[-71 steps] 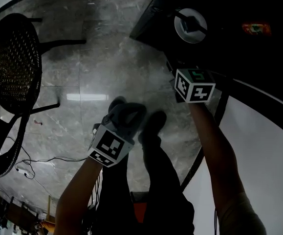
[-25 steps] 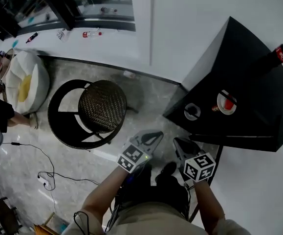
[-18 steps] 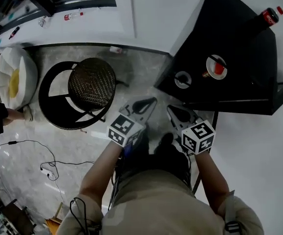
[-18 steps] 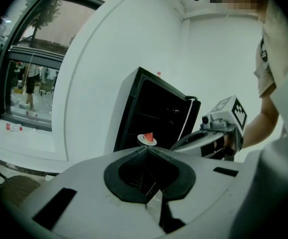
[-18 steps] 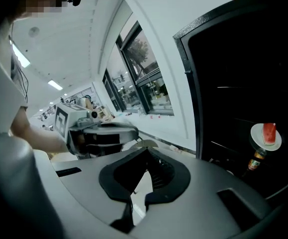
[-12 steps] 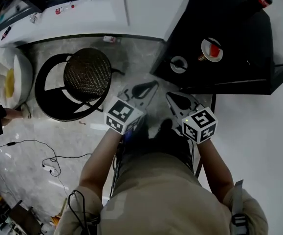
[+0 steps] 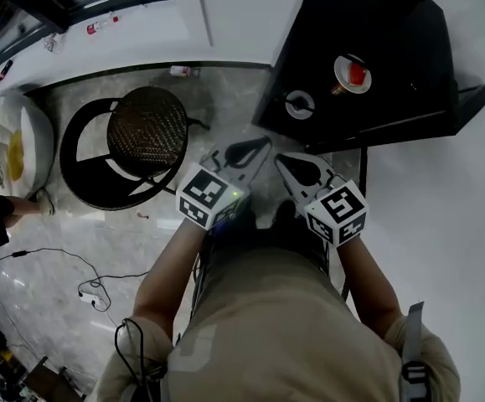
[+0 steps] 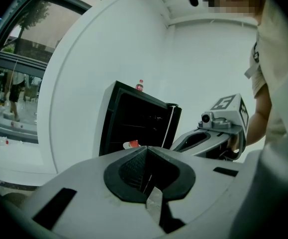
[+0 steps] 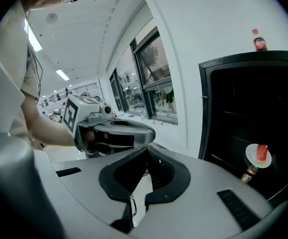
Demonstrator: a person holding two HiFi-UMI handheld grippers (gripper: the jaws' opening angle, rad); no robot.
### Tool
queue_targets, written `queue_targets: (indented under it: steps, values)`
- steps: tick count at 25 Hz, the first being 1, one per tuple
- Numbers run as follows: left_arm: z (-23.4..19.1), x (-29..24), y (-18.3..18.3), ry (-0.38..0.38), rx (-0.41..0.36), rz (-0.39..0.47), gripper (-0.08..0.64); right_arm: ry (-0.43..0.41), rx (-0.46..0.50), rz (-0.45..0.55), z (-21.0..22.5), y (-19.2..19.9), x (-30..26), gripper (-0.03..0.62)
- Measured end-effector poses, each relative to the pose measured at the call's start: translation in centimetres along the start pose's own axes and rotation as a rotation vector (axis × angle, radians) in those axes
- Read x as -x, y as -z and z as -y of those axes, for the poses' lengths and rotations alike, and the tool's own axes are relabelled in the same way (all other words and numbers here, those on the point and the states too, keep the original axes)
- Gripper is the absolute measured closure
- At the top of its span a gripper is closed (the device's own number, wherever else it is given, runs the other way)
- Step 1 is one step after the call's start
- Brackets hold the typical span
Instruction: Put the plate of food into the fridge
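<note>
While left gripper [image 7: 261,144] and right gripper [image 7: 281,159] hang clenched (both empty) | plate of food [image 7: 352,73] sits in open fridge [image 7: 410,48].

Left gripper [image 7: 263,143] and right gripper [image 7: 281,160] have lifted away from the fridge [image 7: 393,23].

No print can be read; the red label on the bottle [image 9: 259,43] is too small.
</note>
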State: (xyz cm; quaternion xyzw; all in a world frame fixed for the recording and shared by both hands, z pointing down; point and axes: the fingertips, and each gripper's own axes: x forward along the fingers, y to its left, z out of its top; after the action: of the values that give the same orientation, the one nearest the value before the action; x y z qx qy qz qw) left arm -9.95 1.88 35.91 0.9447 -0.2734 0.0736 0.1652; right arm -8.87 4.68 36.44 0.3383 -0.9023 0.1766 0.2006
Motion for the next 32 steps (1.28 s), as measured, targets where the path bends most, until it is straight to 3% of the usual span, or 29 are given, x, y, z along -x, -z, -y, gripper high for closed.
queue_targets:
  steps: [12,22,29,32]
  values:
    - [4.0,-0.3,-2.0,0.005,-0.082,0.005,0.549,0.021,-0.003,0.081,0.2,-0.4,4.6,0.571]
    - [9.4,-2.4,-3.1,-0.028,-0.113,0.027,0.549,-0.004,-0.018,0.11,0.5,2.2,10.5,0.572]
    - [13.9,-2.2,-4.0,-0.026,-0.204,0.028,0.549,-0.024,-0.095,0.175,0.0,2.6,14.3,0.572]
    - [15.1,-2.1,-4.5,-0.038,-0.212,0.045,0.549,-0.009,-0.065,0.206,0.1,1.9,15.8,0.572]
